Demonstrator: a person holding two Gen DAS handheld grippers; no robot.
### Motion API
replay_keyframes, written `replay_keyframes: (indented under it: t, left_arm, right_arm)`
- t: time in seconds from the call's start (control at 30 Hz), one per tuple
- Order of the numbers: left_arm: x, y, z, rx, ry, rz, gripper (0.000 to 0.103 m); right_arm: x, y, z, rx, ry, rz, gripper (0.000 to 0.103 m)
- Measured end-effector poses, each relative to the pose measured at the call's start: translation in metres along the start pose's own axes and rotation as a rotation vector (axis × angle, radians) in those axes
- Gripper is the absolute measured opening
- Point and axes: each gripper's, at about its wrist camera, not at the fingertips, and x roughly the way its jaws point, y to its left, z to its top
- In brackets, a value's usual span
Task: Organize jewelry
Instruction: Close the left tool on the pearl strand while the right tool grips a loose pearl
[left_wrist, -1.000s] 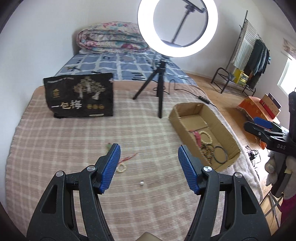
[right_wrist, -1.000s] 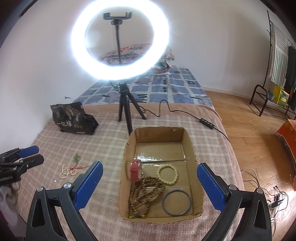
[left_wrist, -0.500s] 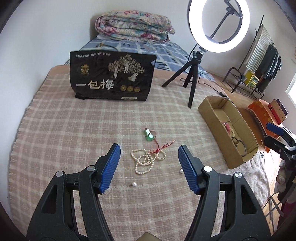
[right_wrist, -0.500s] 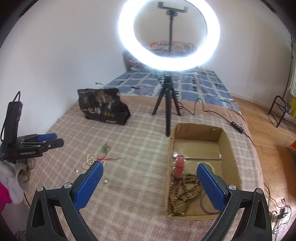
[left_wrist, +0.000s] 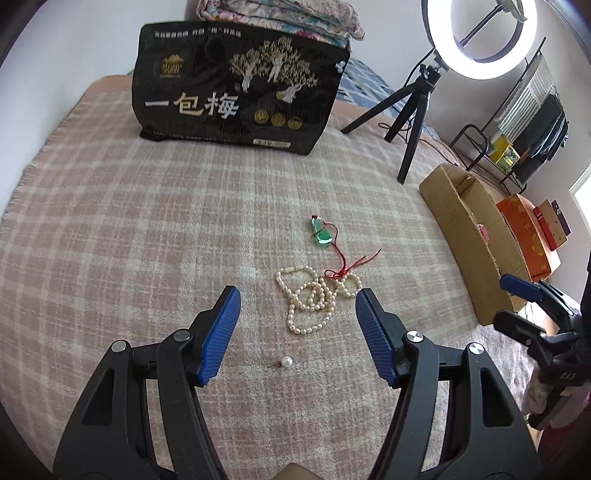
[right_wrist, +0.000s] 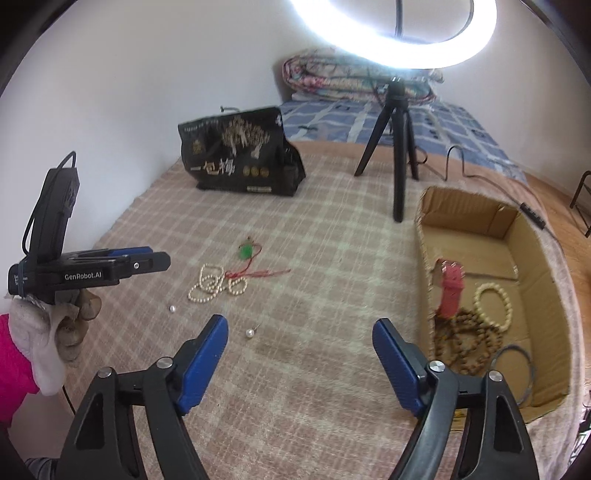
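Note:
A tangled pearl necklace (left_wrist: 314, 299) lies on the checked blanket, with a green pendant (left_wrist: 322, 232) on a red cord just beyond it. My left gripper (left_wrist: 297, 325) hovers open over the necklace's near end, a loose pearl (left_wrist: 287, 362) below it. My right gripper (right_wrist: 300, 332) is empty and its jaws are closing; a second loose pearl (right_wrist: 250, 333) lies on the blanket near its left finger. The cardboard box (right_wrist: 524, 221) holds a red watch (right_wrist: 451, 284), a cream bracelet (right_wrist: 493, 304), brown beads (right_wrist: 465, 343) and a dark bangle (right_wrist: 515, 369).
A black snack bag (left_wrist: 236, 92) stands at the back of the blanket. The ring light's tripod (right_wrist: 397, 155) stands beside the box. A gloved hand (right_wrist: 48, 332) holds the left gripper (right_wrist: 159, 256). A folded quilt, a clothes rack and an orange box sit farther off.
Both grippers came down and closer to the loose jewelry. The right one swung left, away from the box, and its jaws narrowed. The left jaws kept their width.

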Motion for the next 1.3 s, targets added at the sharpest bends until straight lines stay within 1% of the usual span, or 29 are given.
replay_keyframes:
  t: [0.1,0.17,0.27,0.43,0.5,0.6,0.67,0.73,0.93,1.07,1.1,1.17,1.3]
  left_arm:
    - [0.010,0.001,-0.002,-0.001,0.015,-0.011,0.067]
    - [0.017,0.000,-0.003,0.006,0.027,-0.018,0.067]
    - [0.027,-0.006,-0.006,0.043,0.045,-0.010,0.067]
    - [0.041,-0.019,-0.009,0.112,0.063,0.020,0.067]
    - [0.045,-0.024,-0.009,0.141,0.066,0.042,0.067]
    - [0.052,-0.030,-0.010,0.174,0.076,0.067,0.067]
    - [0.057,-0.032,-0.011,0.199,0.077,0.094,0.067]
    - [0.060,-0.032,-0.012,0.203,0.078,0.103,0.067]
    - [0.068,-0.033,-0.010,0.216,0.068,0.128,0.067]
    - [0.071,-0.033,-0.010,0.233,0.063,0.145,0.066]
    - [0.072,-0.033,-0.010,0.234,0.061,0.148,0.065]
    - [0.072,-0.033,-0.009,0.234,0.057,0.160,0.058]
    - [0.073,-0.030,-0.008,0.220,0.050,0.155,0.053]
  right_arm:
    - [0.014,0.005,-0.007,-0.010,0.024,0.020,0.081]
    - [0.022,0.009,-0.011,-0.025,0.041,0.029,0.078]
    - [0.032,0.015,-0.016,-0.052,0.061,0.038,0.072]
    - [0.045,0.024,-0.021,-0.076,0.081,0.065,0.064]
    - [0.051,0.025,-0.021,-0.081,0.089,0.072,0.062]
    - [0.059,0.028,-0.024,-0.086,0.101,0.083,0.054]
    - [0.062,0.029,-0.025,-0.089,0.106,0.085,0.053]
    - [0.065,0.030,-0.026,-0.094,0.110,0.088,0.049]
    - [0.071,0.035,-0.024,-0.110,0.117,0.097,0.043]
    - [0.078,0.039,-0.021,-0.120,0.124,0.094,0.041]
    - [0.079,0.039,-0.021,-0.120,0.125,0.092,0.040]
    - [0.082,0.039,-0.019,-0.118,0.126,0.092,0.038]
    - [0.088,0.042,-0.016,-0.124,0.125,0.084,0.033]
